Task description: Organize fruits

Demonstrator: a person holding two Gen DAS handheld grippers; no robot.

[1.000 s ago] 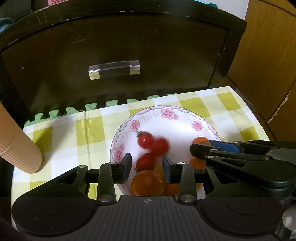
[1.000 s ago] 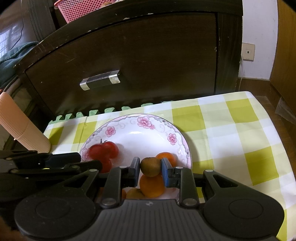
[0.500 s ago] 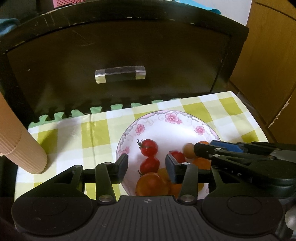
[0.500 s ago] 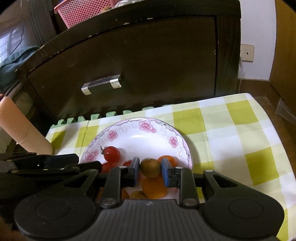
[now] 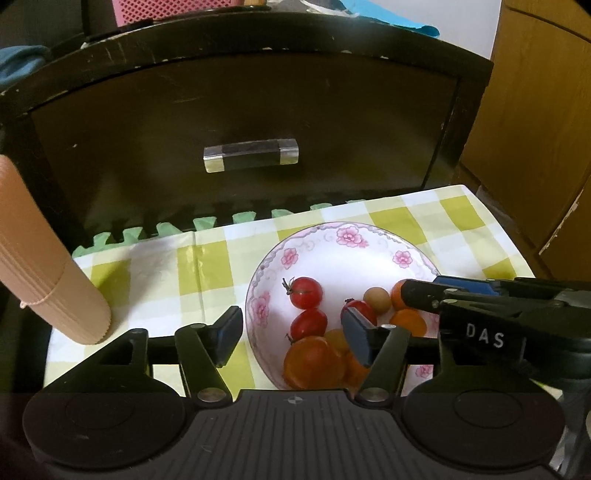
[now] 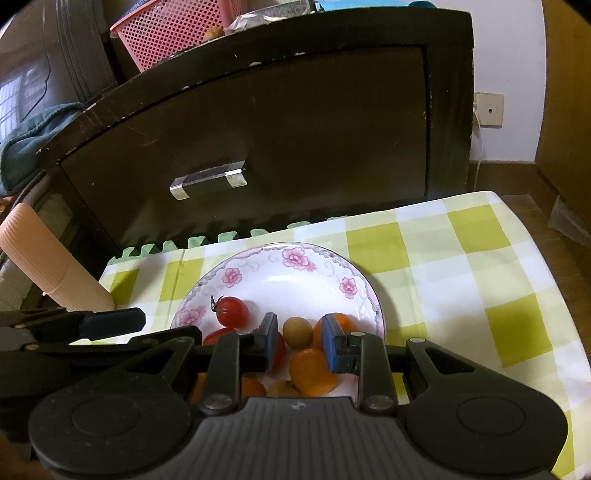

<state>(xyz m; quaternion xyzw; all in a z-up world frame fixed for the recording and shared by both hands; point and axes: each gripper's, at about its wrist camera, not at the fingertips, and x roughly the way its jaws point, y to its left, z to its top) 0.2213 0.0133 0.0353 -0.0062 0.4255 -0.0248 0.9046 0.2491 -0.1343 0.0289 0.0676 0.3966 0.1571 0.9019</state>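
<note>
A white plate with pink flowers (image 5: 351,236) (image 6: 291,258) sits on the green checked cloth and holds red cherry tomatoes (image 5: 304,292) (image 6: 231,311), orange fruits (image 5: 314,363) (image 6: 312,371) and a small brown fruit (image 5: 376,300) (image 6: 297,331). My left gripper (image 5: 291,334) is open and empty above the plate's near left part. My right gripper (image 6: 298,341) is open above the plate's near side, and the small brown fruit lies free on the plate between its pads. It also shows in the left wrist view (image 5: 480,295).
A dark wooden drawer front with a clear handle (image 5: 251,155) (image 6: 208,181) stands right behind the cloth. A ribbed peach-coloured roll (image 5: 44,273) (image 6: 48,266) leans at the left. A wooden cabinet (image 5: 535,129) is at the right. A pink basket (image 6: 173,29) sits on top of the drawer unit.
My right gripper has opened and let go of the small brown fruit, which now lies on the plate. My left gripper has opened wider. Both grippers have pulled back and up.
</note>
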